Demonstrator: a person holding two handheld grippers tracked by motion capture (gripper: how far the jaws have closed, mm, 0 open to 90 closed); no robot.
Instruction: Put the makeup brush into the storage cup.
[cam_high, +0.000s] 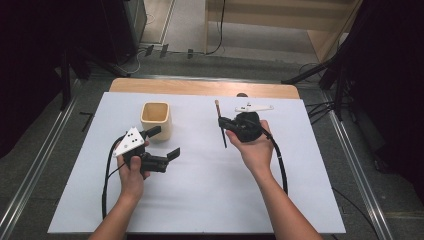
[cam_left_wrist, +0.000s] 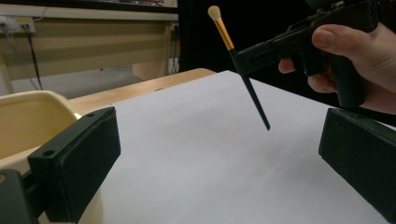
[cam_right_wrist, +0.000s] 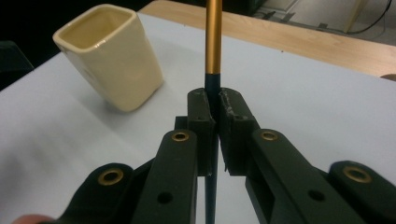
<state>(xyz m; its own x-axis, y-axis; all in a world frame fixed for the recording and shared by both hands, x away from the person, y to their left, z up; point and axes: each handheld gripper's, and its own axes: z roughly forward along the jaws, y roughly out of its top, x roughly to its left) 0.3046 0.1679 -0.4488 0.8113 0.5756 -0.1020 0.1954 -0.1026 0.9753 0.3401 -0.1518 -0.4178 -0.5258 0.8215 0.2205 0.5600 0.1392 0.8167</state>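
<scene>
Cream cup: a squarish ceramic cup (cam_high: 156, 120) stands upright on the white sheet, just beside the left gripper (cam_high: 165, 142); it looks empty.
Brush: a makeup brush (cam_left_wrist: 236, 58) with a dark handle, a gold ferrule and a pale tuft is off the table, tilted, tuft up and handle tip down, to the right of the cup.
Right gripper: the right gripper (cam_right_wrist: 214, 116) is clenched on the brush handle just below the gold ferrule (the pads meet it on a narrow strip).
Left gripper: its jaws are spread wide and grasp nothing; one jaw is near the cup wall.
Risk, slipping: the handle is thin and smooth, so it may probably rotate or slide in the pads if the hand turns fast.
Risk, cup: the cup seems light; a push from the brush tip on its rim, or a touch from the left jaw, could tip it.
Surface: a white sheet (cam_high: 200, 200) covers the wooden table (cam_high: 200, 87), whose far edge stays bare.
Room: grey floor with metal rails and cables, dark stands at both sides, pale wooden furniture at the back.
</scene>
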